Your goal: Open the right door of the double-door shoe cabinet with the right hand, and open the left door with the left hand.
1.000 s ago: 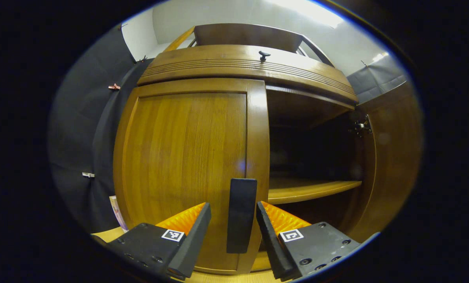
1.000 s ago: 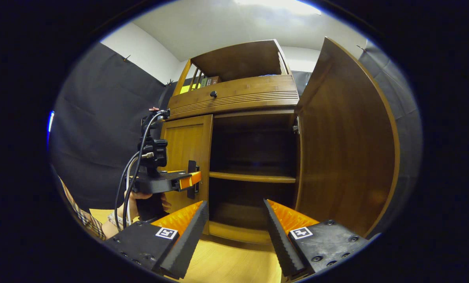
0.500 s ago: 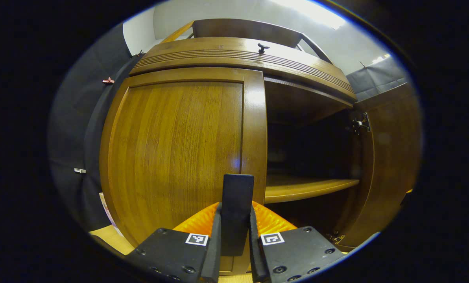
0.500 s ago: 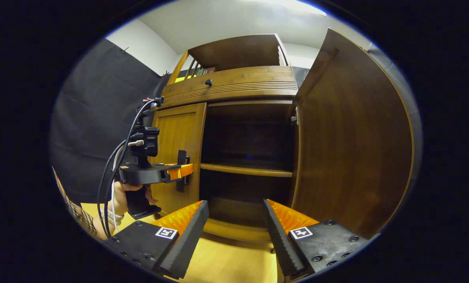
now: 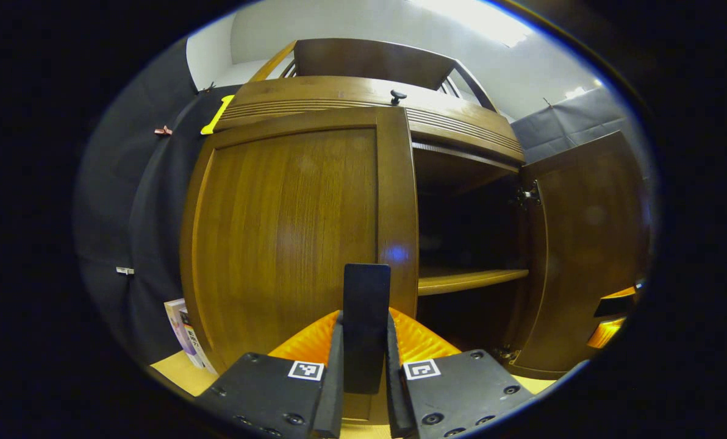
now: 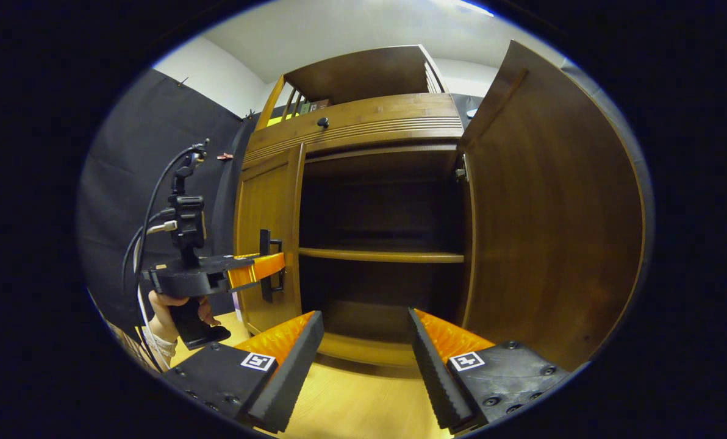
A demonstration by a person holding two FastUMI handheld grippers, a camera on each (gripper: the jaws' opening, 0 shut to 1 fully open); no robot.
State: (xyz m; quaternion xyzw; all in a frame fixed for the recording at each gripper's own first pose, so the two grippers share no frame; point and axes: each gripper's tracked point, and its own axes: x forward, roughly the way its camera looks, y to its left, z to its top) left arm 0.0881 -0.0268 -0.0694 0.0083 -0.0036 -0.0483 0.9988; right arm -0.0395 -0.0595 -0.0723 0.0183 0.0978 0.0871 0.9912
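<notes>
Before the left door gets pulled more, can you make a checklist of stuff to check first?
1. Left gripper shut on the left door handle: ok, both fingers press its sides.
2. Left door starting to swing: ok, its edge stands slightly off the cabinet front.
3. Right door fully open: ok, swung wide.
4. Right gripper let go and out of the way: ok, open, holding nothing, facing the open shelf.
5. Books beside the cabinet clear of the left door's swing: cannot tell.
</notes>
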